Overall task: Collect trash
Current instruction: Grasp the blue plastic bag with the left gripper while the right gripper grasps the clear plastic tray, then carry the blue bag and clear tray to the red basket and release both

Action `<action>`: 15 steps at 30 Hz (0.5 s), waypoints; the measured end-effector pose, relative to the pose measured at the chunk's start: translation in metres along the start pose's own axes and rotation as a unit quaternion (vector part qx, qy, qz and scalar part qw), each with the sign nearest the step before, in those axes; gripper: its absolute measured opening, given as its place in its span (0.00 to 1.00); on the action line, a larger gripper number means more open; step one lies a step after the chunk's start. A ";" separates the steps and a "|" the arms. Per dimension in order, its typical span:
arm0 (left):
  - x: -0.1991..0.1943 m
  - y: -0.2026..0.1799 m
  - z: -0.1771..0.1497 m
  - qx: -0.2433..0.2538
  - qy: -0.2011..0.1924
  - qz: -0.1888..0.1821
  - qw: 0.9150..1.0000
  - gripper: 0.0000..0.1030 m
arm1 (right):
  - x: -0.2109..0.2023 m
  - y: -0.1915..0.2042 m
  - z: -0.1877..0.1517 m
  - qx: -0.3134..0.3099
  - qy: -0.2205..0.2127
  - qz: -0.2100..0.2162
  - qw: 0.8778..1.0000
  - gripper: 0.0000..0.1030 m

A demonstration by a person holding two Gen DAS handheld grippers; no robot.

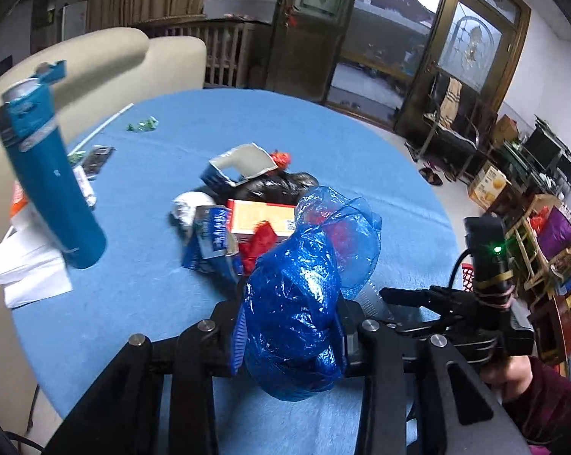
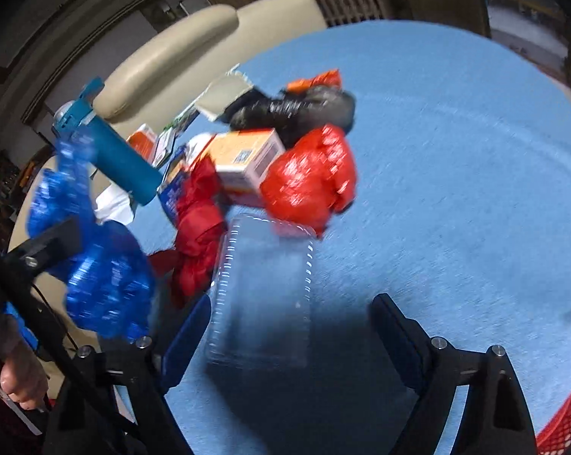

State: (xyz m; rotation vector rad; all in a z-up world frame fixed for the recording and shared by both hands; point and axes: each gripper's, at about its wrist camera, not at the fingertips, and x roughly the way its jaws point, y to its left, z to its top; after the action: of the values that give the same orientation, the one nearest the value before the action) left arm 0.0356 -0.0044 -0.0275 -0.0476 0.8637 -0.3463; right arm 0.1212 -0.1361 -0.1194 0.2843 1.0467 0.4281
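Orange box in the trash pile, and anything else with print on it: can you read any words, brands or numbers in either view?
No text can be read.
Orange box: a square code patch and print lines, too blurred.
Blue-and-white carton: white characters, blurred beyond reading.
Blue bottle: only a small pale mark, no letters made out.
Cardboard box on the floor: a picture, any print too small.
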 end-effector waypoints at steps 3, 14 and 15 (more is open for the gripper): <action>-0.009 0.000 -0.003 0.003 -0.006 0.014 1.000 0.37 | 0.005 0.004 0.000 -0.001 -0.005 0.002 1.000 0.80; -0.021 -0.010 -0.005 0.009 -0.011 0.020 1.000 0.38 | -0.008 0.021 -0.006 -0.030 -0.023 -0.058 0.998 0.49; -0.022 -0.013 -0.005 0.012 -0.010 0.018 1.000 0.38 | -0.013 0.022 -0.007 -0.033 -0.029 -0.069 0.997 0.49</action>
State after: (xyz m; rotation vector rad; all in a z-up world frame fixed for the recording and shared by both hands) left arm 0.0154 -0.0089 -0.0122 -0.0129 0.8390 -0.3211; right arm 0.1053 -0.1225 -0.1035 0.1630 0.9874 0.3281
